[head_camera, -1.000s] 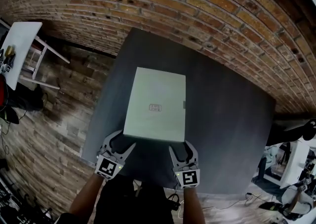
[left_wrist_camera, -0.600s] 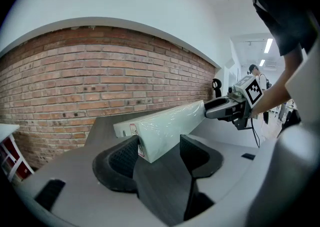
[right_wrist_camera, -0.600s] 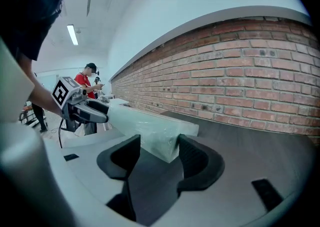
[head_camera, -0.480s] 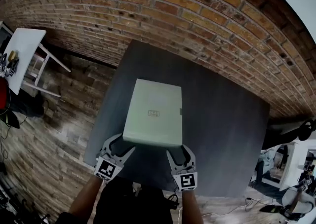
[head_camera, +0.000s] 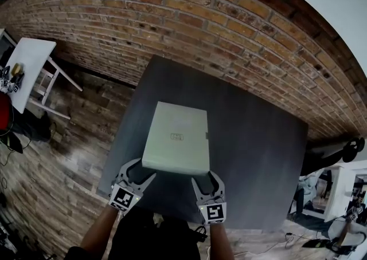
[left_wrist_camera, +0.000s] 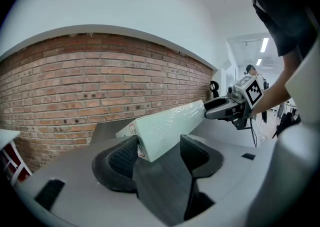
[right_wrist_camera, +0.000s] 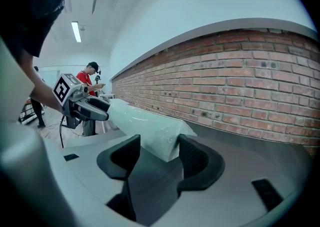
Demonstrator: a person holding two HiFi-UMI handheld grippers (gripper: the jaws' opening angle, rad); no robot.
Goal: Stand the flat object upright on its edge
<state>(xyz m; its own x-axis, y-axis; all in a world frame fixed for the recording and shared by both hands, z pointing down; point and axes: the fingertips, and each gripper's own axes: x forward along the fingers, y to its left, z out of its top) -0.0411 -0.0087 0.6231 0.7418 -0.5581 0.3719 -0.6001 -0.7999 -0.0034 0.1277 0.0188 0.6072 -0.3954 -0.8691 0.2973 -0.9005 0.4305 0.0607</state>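
While the box tilts, it isn't upright yet.
Left gripper and right gripper, jaws spread, straddle its corners.

brick wall | grey table | white side table | wood floor

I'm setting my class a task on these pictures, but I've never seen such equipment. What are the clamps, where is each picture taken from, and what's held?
No robot here: a person holds two hand clamps, the left gripper and the right gripper. One picture comes from a head camera looking down; the other two from a camera riding on each gripper. On the dark table is one flat pale green box. Its near corners sit between the jaws, which stand apart; each corner touches one pad. The near edge looks tilted up.
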